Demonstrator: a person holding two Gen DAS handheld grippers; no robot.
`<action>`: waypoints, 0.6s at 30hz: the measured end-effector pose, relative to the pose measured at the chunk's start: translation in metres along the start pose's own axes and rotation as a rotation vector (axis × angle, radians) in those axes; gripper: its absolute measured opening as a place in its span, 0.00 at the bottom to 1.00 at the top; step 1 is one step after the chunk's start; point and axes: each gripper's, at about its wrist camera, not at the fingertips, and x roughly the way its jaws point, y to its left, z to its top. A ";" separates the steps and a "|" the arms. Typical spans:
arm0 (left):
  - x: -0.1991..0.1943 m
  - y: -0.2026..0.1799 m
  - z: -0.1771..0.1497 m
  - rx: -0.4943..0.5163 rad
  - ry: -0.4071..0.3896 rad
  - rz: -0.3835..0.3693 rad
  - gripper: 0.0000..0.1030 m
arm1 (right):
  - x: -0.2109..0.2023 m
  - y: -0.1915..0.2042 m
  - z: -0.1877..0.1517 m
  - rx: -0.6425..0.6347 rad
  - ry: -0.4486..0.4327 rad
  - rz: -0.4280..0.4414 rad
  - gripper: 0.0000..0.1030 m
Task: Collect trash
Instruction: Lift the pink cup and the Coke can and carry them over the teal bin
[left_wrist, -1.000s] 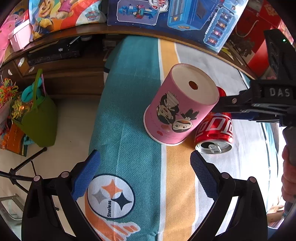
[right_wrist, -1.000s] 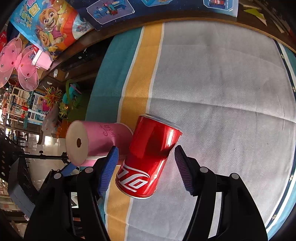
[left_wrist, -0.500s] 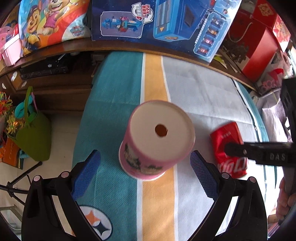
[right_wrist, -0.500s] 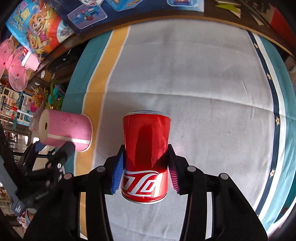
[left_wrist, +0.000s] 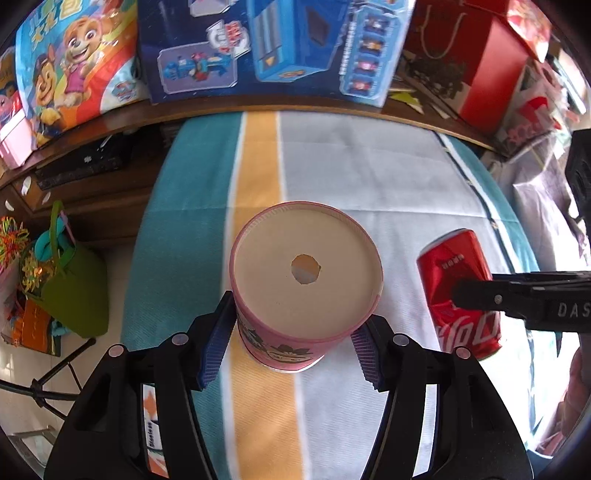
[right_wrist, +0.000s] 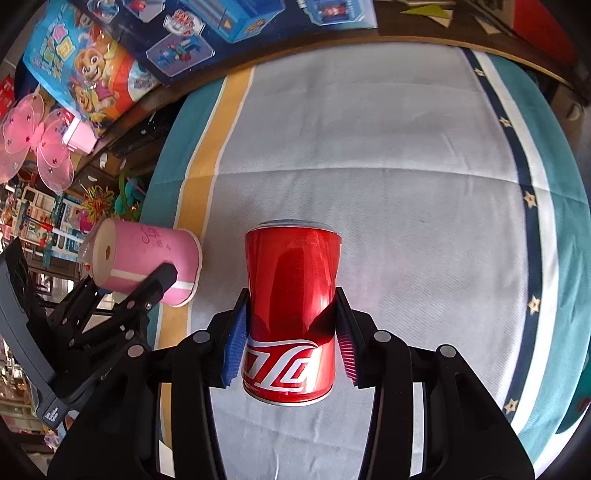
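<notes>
Both pieces of trash are in hand but nothing is binned yet. The right tool (right_wrist: 291, 345) clamps the red can (right_wrist: 291, 295) hard enough to dent it. The left tool (left_wrist: 291, 345) is closing on the upturned pink cup (left_wrist: 306, 277), over the striped cloth (left_wrist: 369, 166). No bin shows.

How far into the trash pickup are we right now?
Done: the right claw is clamped on the red can, denting its sides. In hand: the left claw is closing around the upturned pink cup. Left: lift both off the striped cloth and bin them; no bin is visible.
</notes>
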 end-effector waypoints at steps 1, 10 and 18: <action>-0.003 -0.007 -0.001 0.012 -0.004 -0.007 0.59 | -0.005 -0.006 -0.003 0.010 -0.006 0.001 0.41; -0.014 -0.074 -0.010 0.104 0.012 -0.053 0.59 | -0.047 -0.071 -0.038 0.130 -0.061 0.021 0.41; -0.014 -0.159 -0.020 0.217 0.029 -0.121 0.59 | -0.089 -0.149 -0.082 0.255 -0.124 0.021 0.41</action>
